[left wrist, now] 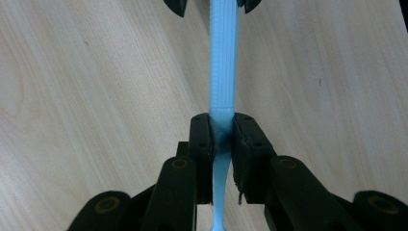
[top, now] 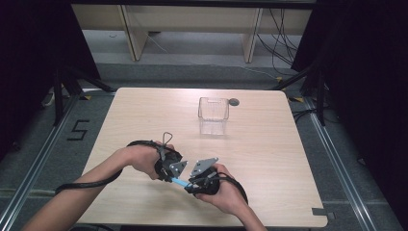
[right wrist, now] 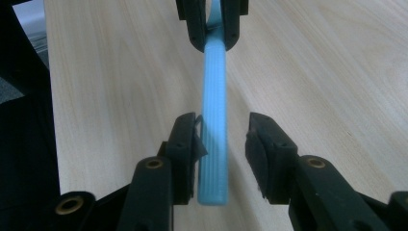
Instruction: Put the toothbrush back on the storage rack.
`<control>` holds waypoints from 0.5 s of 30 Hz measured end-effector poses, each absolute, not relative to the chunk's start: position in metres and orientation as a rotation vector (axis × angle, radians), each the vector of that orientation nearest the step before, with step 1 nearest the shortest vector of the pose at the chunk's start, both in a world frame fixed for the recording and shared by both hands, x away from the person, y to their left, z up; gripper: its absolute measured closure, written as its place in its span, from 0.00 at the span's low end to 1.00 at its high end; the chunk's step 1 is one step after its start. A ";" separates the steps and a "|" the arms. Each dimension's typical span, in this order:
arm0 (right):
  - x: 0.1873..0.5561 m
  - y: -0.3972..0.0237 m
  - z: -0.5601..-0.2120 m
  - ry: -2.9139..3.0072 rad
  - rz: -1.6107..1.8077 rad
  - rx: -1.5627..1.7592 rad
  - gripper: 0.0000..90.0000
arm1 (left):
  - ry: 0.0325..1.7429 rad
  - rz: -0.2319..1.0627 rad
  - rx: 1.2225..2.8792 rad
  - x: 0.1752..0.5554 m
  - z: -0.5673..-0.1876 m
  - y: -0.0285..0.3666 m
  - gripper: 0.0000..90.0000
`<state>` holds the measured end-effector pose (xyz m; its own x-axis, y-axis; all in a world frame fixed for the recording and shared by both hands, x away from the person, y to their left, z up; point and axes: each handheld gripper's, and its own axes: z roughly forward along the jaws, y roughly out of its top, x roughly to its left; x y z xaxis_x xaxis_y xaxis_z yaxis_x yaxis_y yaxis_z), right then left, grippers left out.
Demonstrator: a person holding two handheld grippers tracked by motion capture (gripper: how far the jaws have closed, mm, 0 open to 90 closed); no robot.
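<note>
A light blue ribbed plastic handle (top: 181, 183) is held level just above the wooden table (top: 269, 159) near its front edge. My left gripper (top: 172, 177) is shut on the thin neck of the handle (left wrist: 223, 57), and both pads (left wrist: 201, 139) press on it. My right gripper (top: 190, 187) faces the left one from the right. In the right gripper view the handle's blunt end (right wrist: 214, 144) lies between my right gripper's (right wrist: 223, 130) jaws, close to the left pad (right wrist: 185, 144), with a clear gap to the right pad. The left gripper (right wrist: 211, 29) clamps the far end.
A clear plastic container (top: 213, 115) stands upright at the middle back of the table, with a small dark round spot (top: 234, 102) behind it. Black cables trail from both grippers toward the table's front. The floor and wooden furniture legs lie beyond the far edge.
</note>
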<state>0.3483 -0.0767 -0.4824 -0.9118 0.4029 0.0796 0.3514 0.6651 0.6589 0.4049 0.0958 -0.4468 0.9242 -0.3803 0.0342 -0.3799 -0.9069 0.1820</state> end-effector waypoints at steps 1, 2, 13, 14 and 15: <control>0.349 -0.077 -0.482 2.802 1.079 0.636 0.72 | -0.581 0.000 2.901 0.405 -0.446 0.095 0.87; 0.349 -0.076 -0.483 2.799 1.091 0.625 0.73 | -0.581 0.003 2.899 0.405 -0.446 0.095 0.87; 0.348 -0.075 -0.486 2.820 1.075 0.616 0.81 | -0.603 0.017 2.901 0.403 -0.444 0.092 0.87; 0.349 -0.075 -0.486 2.823 1.076 0.616 0.82 | -0.603 0.017 2.901 0.403 -0.444 0.092 0.87; 0.349 -0.075 -0.486 2.825 1.076 0.614 0.82 | -0.605 0.019 2.902 0.403 -0.444 0.091 0.87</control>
